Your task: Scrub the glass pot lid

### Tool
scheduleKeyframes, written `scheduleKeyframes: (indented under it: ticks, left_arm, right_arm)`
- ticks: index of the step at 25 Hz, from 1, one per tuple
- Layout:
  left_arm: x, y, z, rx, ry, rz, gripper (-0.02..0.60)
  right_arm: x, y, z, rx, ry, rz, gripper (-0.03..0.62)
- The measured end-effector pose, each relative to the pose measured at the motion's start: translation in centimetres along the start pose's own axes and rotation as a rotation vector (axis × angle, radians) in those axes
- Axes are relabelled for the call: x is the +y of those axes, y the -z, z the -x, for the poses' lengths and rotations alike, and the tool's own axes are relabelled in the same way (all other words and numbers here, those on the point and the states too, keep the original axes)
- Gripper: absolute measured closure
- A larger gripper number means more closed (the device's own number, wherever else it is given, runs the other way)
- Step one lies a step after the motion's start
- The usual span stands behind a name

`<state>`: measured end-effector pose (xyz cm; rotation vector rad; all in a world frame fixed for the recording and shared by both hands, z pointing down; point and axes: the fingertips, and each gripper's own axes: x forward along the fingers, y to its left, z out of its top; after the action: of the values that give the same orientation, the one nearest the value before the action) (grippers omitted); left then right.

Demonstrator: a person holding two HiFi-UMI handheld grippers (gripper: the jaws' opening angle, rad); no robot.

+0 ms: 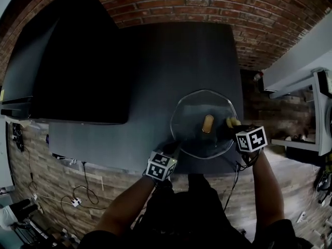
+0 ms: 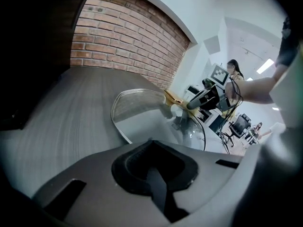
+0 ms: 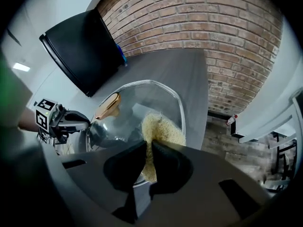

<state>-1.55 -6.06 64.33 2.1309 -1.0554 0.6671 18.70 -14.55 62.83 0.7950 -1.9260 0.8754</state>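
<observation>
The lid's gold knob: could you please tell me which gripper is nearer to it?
Right. The right gripper, shut on the scrubber, presses the lid just beside the knob; the left gripper grips the lid's near rim, farther from it.

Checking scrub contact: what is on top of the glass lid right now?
On the glass lid sit its golden knob and a yellow scrub pad pinched by the right gripper. The glass under the pad is covered.

Lid [image 1: 193, 112] on table [image 1: 155, 61], near its front edge. Left gripper [image 1: 173, 149] at the lid's near-left rim; right gripper [image 1: 232, 127], with scrubber [image 1: 232, 121], at its right rim.
</observation>
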Motion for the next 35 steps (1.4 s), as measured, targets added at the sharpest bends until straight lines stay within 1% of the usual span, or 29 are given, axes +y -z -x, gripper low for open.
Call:
scheduleKeyframes:
  ticks: [4, 10, 14, 17, 22, 29, 33, 35]
  left_arm:
    - [0.0, -0.2, 0.0, -0.007, 0.010, -0.005, 0.551]
    - [0.0, -0.1, 0.0, -0.003, 0.025, -0.011, 0.551]
    - [0.0, 0.0, 0.0, 0.004, 0.038, -0.022, 0.551]
    - [-0.1, 0.1, 0.0, 0.010, 0.045, -0.031, 0.551]
    - [-0.2, 0.0, -0.1, 0.012, 0.049, -0.045, 0.551]
    - [0.0, 0.3, -0.3, 0.016, 0.047, -0.058, 0.551]
    - [0.1, 0.1, -0.4, 0.027, 0.050, -0.055, 0.551]
    - [0.1, -0.1, -0.3, 0.034, 0.053, -0.047, 0.551]
  right_arm:
    - [2.2, 1.5, 0.2, -0.023, 0.028, 0.017, 0.551]
    - [6.8, 3.4, -0.2, -0.049, 0.042, 0.026, 0.551]
    - [9.6, 3.8, -1.0, -0.069, 0.038, 0.025, 0.551]
    - [12.0, 3.5, -1.8, -0.078, 0.017, 0.018, 0.551]
    - [15.0, 2.3, -3.4, -0.087, 0.031, 0.074, 0.551]
    - [17.4, 0.3, -5.1, -0.130, 0.014, 0.040, 0.553]
    - [18.0, -0.7, -5.8, -0.164, 0.032, 0.035, 0.551]
    - [18.2, -1.0, -6.0, -0.175, 0.054, 0.050, 0.551]
